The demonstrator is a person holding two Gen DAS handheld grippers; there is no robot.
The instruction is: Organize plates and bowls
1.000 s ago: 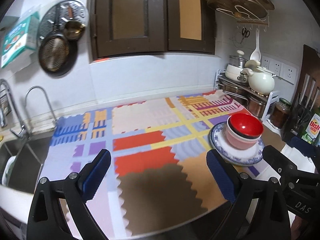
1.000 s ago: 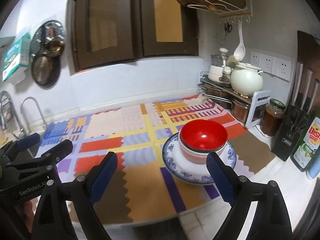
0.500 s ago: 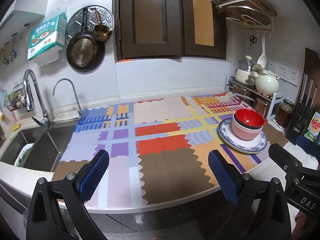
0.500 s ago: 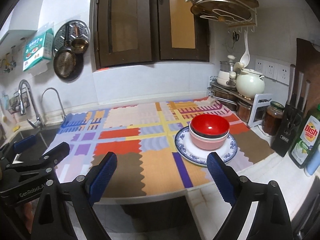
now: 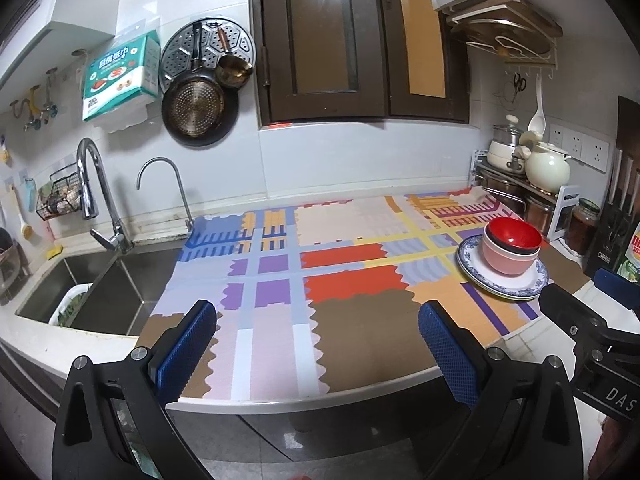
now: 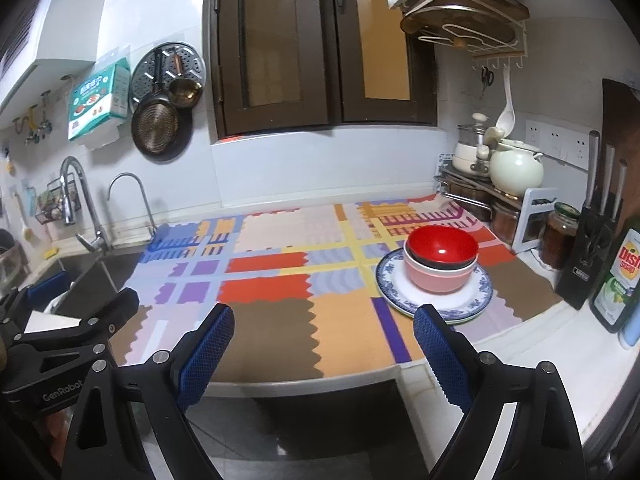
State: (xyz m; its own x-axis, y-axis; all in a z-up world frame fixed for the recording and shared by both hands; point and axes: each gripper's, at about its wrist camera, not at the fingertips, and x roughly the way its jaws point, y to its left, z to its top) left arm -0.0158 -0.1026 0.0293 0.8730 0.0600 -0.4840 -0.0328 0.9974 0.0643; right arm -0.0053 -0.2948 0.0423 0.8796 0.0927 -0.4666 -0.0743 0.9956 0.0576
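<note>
Plates (image 6: 476,296) with a pink bowl (image 6: 436,278) and a red bowl (image 6: 442,248) stacked on top sit at the mat's (image 5: 280,280) right side, farther from both cameras than a second ago. Left gripper (image 5: 318,354) jaws have just been opening and stand apart, empty; right gripper (image 6: 324,354) jaws stand wide, empty. How many plates lie beneath the bowls cannot be told.

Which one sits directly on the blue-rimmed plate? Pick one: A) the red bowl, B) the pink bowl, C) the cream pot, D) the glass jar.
B: the pink bowl rests on the blue-rimmed plate, with the red bowl nested on top of it.
</note>
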